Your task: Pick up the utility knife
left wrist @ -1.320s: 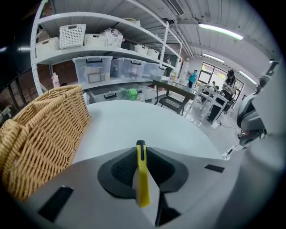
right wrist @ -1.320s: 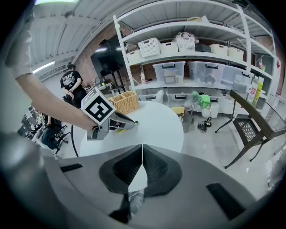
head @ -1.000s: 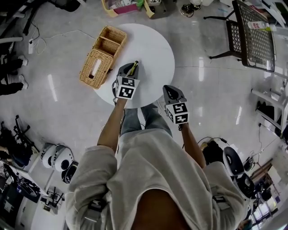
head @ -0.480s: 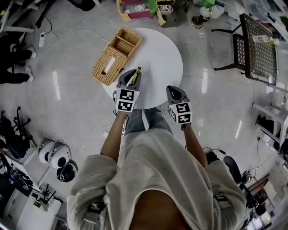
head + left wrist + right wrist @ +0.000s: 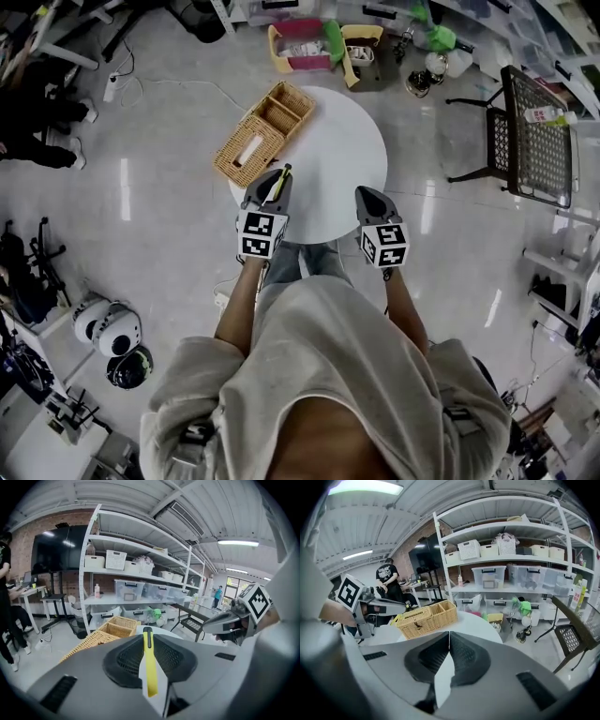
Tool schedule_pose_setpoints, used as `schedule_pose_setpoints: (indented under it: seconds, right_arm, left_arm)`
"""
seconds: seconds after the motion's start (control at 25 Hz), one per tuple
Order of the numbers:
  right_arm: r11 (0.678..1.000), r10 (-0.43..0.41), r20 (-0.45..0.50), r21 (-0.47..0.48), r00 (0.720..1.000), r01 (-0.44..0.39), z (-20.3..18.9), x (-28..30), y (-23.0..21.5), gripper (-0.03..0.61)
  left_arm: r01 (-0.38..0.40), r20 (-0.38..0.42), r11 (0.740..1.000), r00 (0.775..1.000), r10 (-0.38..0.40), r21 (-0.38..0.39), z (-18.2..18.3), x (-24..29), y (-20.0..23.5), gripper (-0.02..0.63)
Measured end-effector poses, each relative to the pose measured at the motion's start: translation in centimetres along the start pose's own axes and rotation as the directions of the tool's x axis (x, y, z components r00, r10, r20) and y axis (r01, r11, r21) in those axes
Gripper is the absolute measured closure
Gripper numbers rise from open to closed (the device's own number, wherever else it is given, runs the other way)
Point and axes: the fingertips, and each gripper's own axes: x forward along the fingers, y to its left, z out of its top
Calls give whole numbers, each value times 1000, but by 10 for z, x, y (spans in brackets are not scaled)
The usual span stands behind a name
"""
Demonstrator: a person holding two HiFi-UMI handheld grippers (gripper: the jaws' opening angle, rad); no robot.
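Note:
My left gripper (image 5: 277, 177) is shut on the yellow utility knife (image 5: 279, 181), holding it in the air over the near left edge of the round white table (image 5: 337, 159). In the left gripper view the knife (image 5: 149, 663) runs lengthwise between the two pressed jaws, its black tip pointing away. My right gripper (image 5: 363, 194) hovers over the table's near right edge, shut with nothing in it; its jaws (image 5: 449, 634) meet at the tips.
A wicker basket (image 5: 262, 134) with compartments lies on the table's far left side. Beyond the table stand coloured bins (image 5: 305, 44) and shelving (image 5: 511, 573). A black mesh chair (image 5: 530, 122) is at the right. A person stands by a desk (image 5: 389, 585).
Both grippers have risen above the table and the knife went up with the left one. The camera view shifted, so the table and basket now sit farther up the picture.

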Motion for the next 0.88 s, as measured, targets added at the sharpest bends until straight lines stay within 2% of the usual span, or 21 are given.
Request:
schedule_pose_setpoints:
  seconds: [0.4, 0.88]
  right_arm:
    - [999, -39, 160, -4, 986, 40, 71, -12, -12, 548]
    - [994, -86, 326, -41, 942, 105, 147, -34, -28, 548]
  left_arm:
    - [-73, 136, 997, 988, 70, 17, 65, -29, 33, 540]
    - [-104, 253, 992, 964, 83, 71, 129, -42, 41, 540]
